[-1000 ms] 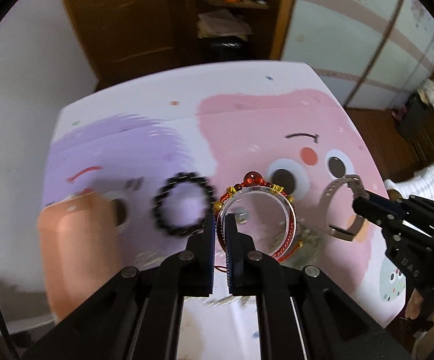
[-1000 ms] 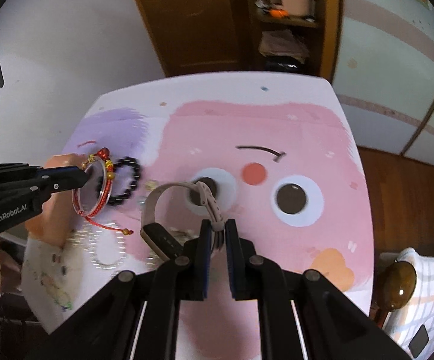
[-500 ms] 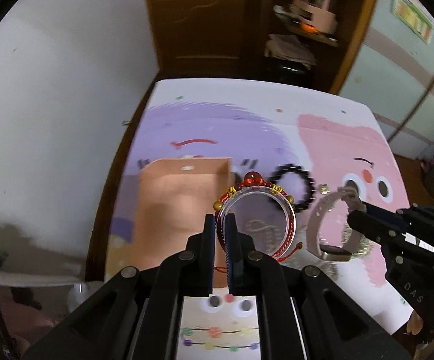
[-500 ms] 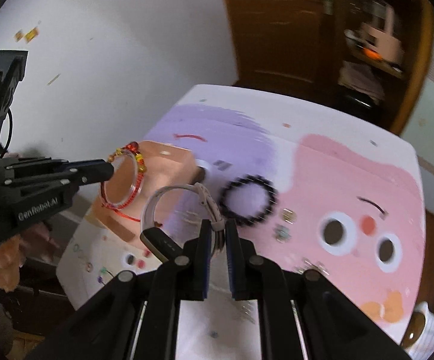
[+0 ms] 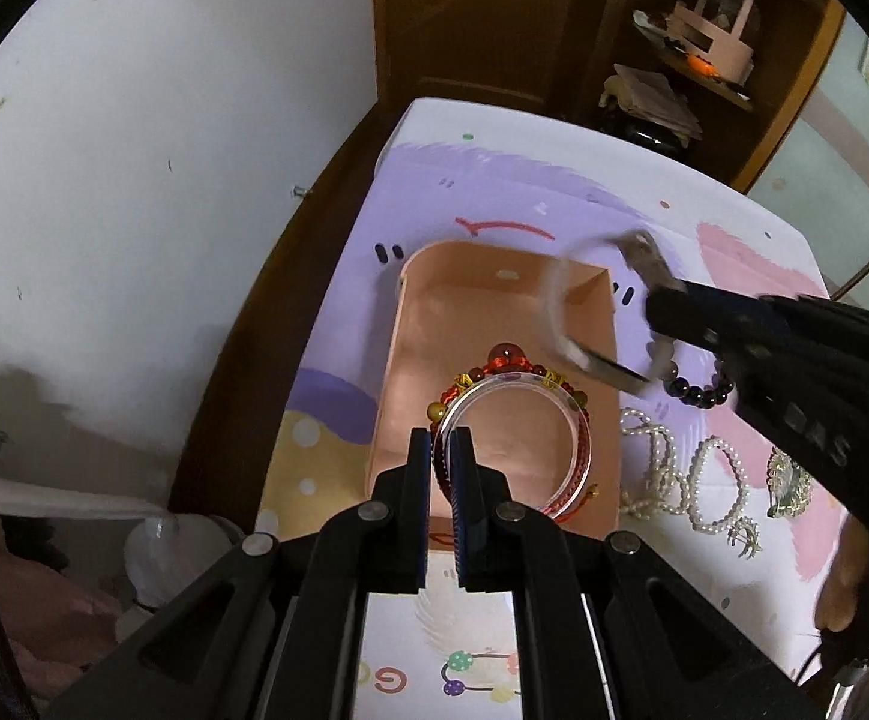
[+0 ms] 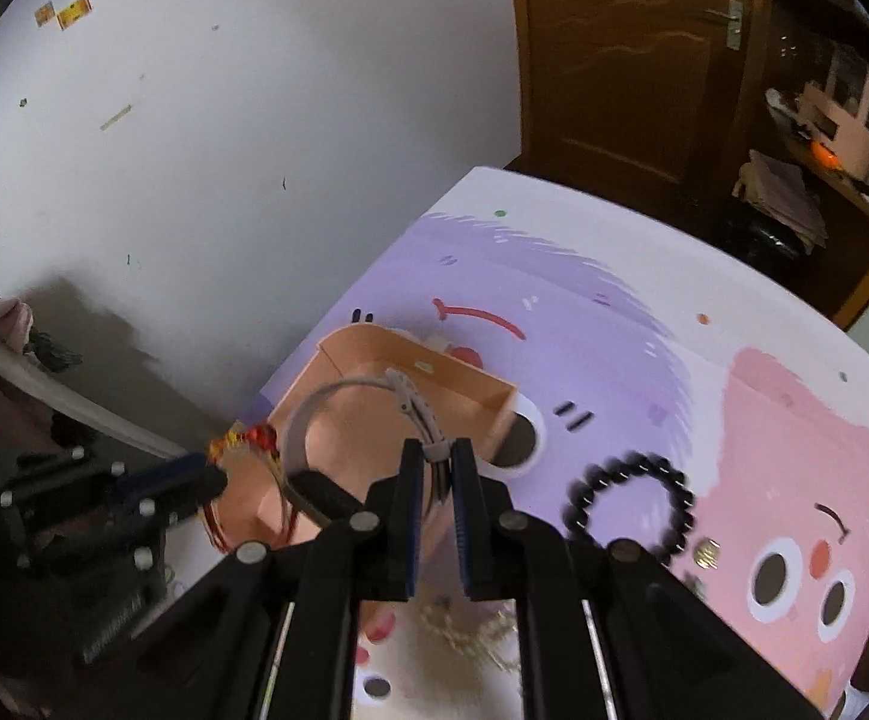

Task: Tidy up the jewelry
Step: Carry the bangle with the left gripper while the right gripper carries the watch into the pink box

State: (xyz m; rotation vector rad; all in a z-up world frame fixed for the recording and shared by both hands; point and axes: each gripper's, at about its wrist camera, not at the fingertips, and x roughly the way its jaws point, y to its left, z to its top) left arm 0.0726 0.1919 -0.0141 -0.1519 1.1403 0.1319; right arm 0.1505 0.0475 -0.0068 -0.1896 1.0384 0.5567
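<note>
Both grippers over box, nothing released yet.

Left gripper [image 5: 443, 450] pinches clear bangle with red beaded cord [image 5: 512, 438] above peach box [image 5: 434, 282]; right gripper [image 6: 434, 468] clamps grey watch band [image 6: 338, 396] over same box. Box looks empty. Black bead bracelet [image 6: 629, 507], pearl strands [image 5: 674, 474] left on table [image 5: 734, 228].

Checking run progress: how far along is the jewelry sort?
Done: nothing clearly lies inside the peach rectangular box yet. In hand: left gripper holds a clear bangle with red beaded cord over the box; right gripper holds a grey watch-style band there too. Left: black bead bracelet, white pearl strands and small ornaments on the table.
</note>
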